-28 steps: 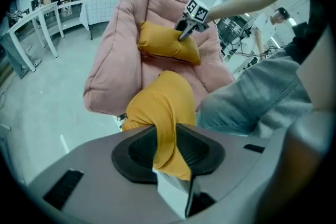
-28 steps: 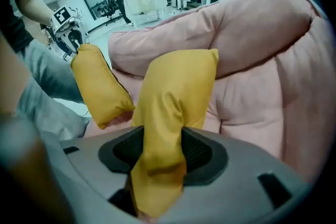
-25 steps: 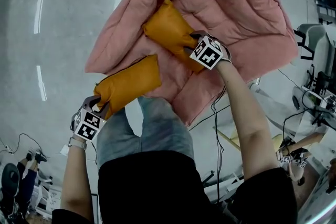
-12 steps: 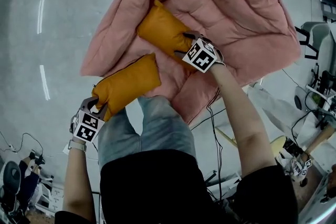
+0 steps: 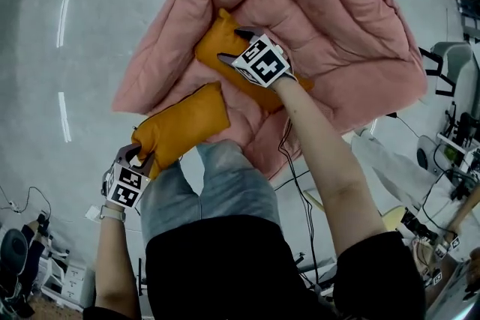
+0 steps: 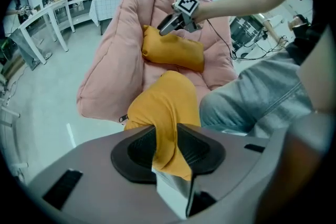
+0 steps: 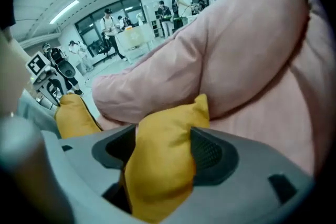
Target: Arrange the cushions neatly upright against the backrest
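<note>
Two orange cushions lie on a pink padded lounger (image 5: pixel 337 19). The near cushion (image 5: pixel 184 124) hangs off the lounger's front edge, and my left gripper (image 5: pixel 139 154) is shut on its corner; the fabric is pinched between the pads (image 6: pixel 168 149). The far cushion (image 5: pixel 217 49) lies slanted in the fold below the pink backrest (image 7: pixel 252 50). My right gripper (image 5: pixel 238 45) straddles its upper part. Its jaws have just been opening, and the cushion (image 7: pixel 168 134) bulges loosely between them. From the left gripper view, the far cushion (image 6: pixel 173 52) lies flat, with the right gripper (image 6: pixel 164 29) on top of it.
The person's legs in grey jeans (image 5: pixel 217 183) stand against the lounger's front. Grey floor with white lines (image 5: pixel 60 19) lies to the left. Cables (image 5: pixel 304 183), chairs and equipment (image 5: pixel 450 139) crowd the right side. Tables and shelving (image 6: pixel 58 2) stand behind, and people (image 7: pixel 110 29) are in the background.
My right gripper slid up and left along the far cushion, from its lower end to its upper part, with the jaws wider. The left gripper and near cushion shifted only slightly.
</note>
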A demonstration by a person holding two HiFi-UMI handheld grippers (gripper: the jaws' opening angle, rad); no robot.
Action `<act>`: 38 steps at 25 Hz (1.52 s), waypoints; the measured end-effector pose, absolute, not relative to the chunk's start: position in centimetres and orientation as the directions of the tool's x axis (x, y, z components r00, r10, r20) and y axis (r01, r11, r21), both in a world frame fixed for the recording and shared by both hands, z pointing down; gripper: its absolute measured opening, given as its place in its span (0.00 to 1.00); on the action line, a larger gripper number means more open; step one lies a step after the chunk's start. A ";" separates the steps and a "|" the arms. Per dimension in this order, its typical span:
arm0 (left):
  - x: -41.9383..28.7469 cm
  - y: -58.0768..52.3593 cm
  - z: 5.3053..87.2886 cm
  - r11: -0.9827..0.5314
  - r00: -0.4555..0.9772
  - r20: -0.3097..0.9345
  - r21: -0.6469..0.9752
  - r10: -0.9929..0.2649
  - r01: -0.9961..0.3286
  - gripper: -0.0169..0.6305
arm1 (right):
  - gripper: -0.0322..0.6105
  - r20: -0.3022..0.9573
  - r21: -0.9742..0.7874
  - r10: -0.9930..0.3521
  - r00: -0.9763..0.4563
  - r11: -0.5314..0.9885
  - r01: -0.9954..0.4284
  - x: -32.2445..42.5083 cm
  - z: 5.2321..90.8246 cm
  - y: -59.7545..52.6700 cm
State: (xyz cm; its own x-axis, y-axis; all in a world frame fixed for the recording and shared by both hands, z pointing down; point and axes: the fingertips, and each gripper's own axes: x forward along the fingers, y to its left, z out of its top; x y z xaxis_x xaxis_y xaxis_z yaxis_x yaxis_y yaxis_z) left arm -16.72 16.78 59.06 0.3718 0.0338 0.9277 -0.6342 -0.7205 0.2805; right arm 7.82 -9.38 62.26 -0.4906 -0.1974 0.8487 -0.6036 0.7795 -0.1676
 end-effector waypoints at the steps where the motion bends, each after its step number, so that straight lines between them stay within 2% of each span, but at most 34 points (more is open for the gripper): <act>1: -16.5 16.9 59.0 -0.718 0.369 0.929 0.276 0.030 -0.639 0.22 | 0.56 0.862 -0.152 -0.192 -0.469 0.785 -0.601 7.5 63.3 -9.7; 3: -16.2 17.0 58.7 -0.714 0.365 0.931 0.270 0.021 -0.646 0.22 | 0.52 0.876 -0.131 -0.202 -0.438 0.775 -0.618 7.1 65.2 -10.3; 11: -15.6 16.4 58.5 -0.700 0.355 0.935 0.252 -0.003 -0.668 0.22 | 0.50 0.903 -0.088 -0.214 -0.373 0.757 -0.647 6.2 68.4 -11.9; 17: -17.3 16.8 59.0 -0.705 0.354 0.935 0.248 -0.005 -0.665 0.22 | 0.51 0.875 -0.138 -0.229 -0.425 0.725 -0.675 5.1 66.0 -11.3; 21: -18.4 16.9 59.2 -0.730 0.348 0.938 0.240 0.003 -0.640 0.22 | 0.51 0.837 -0.179 -0.301 -0.458 0.640 -0.747 4.8 62.6 -8.3; 26: -18.9 16.8 59.9 -0.769 0.352 0.936 0.246 0.030 -0.590 0.23 | 0.51 0.808 -0.246 -0.347 -0.476 0.536 -0.807 4.1 62.4 -2.4; 30: -19.3 16.9 60.4 -0.797 0.354 0.934 0.256 0.056 -0.548 0.23 | 0.51 0.812 -0.381 -0.310 -0.494 0.360 -0.852 3.5 65.1 3.0; 34: -19.8 17.1 60.7 -0.829 0.350 0.934 0.256 0.078 -0.498 0.23 | 0.52 0.799 -0.538 -0.296 -0.524 0.040 -0.842 3.7 69.4 7.3; 38: -20.4 17.1 61.3 -0.845 0.352 0.931 0.265 0.099 -0.464 0.23 | 0.53 0.801 -0.573 -0.308 -0.513 -0.147 -0.806 4.1 72.5 9.1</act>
State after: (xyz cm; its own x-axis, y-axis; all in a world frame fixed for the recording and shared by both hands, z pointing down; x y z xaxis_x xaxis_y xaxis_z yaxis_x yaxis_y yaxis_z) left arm -20.38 17.13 61.29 0.3522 0.0989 0.9307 -0.4637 -0.8454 0.2653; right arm 4.08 9.14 72.46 -0.5131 -0.3085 0.8010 -0.8061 -0.1474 -0.5732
